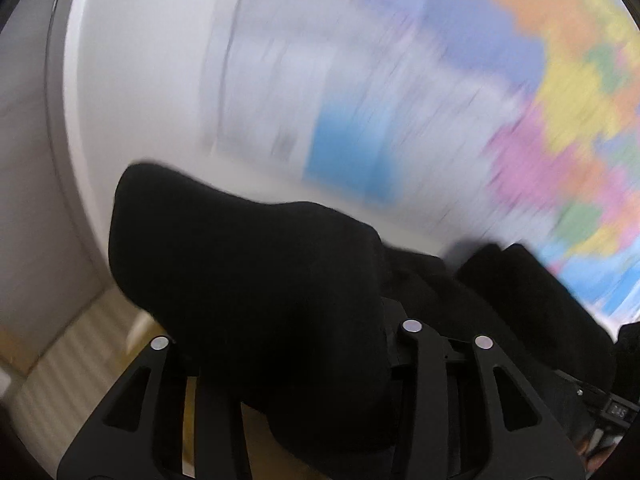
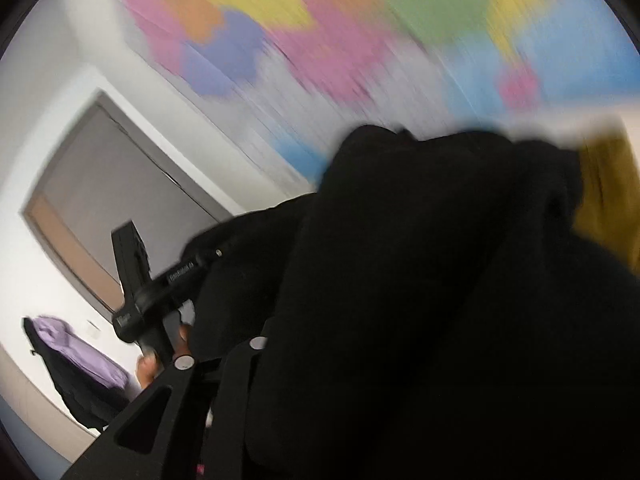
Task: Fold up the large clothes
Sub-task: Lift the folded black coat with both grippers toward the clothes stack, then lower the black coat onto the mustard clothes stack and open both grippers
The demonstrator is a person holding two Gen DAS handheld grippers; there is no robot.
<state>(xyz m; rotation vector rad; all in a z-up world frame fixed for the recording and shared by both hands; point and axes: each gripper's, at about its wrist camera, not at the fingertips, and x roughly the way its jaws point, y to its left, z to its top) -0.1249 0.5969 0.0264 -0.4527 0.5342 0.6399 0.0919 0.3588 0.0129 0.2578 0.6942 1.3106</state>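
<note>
A black garment (image 1: pixel 248 264) is bunched up over my left gripper (image 1: pixel 304 344), rising from between the jaws and hiding the fingertips; it seems gripped there. The same black garment (image 2: pixel 420 280) covers most of the right wrist view and drapes over my right gripper (image 2: pixel 360 360), whose fingertips are hidden too; the cloth seems pinched in it. Both grippers hold the cloth up in front of a wall. In the right wrist view the left gripper's body (image 2: pixel 136 280) shows at the left, with a hand (image 2: pixel 148 364) around its handle. Both views are motion-blurred.
A large coloured wall map (image 1: pixel 460 100) hangs on the white wall behind. A grey-framed panel (image 2: pixel 100 200) is at the left. A purple and black garment (image 2: pixel 80 360) hangs low on the left. Something olive-yellow (image 2: pixel 608 192) is at the right. Pale striped floor (image 1: pixel 72 360) lies below.
</note>
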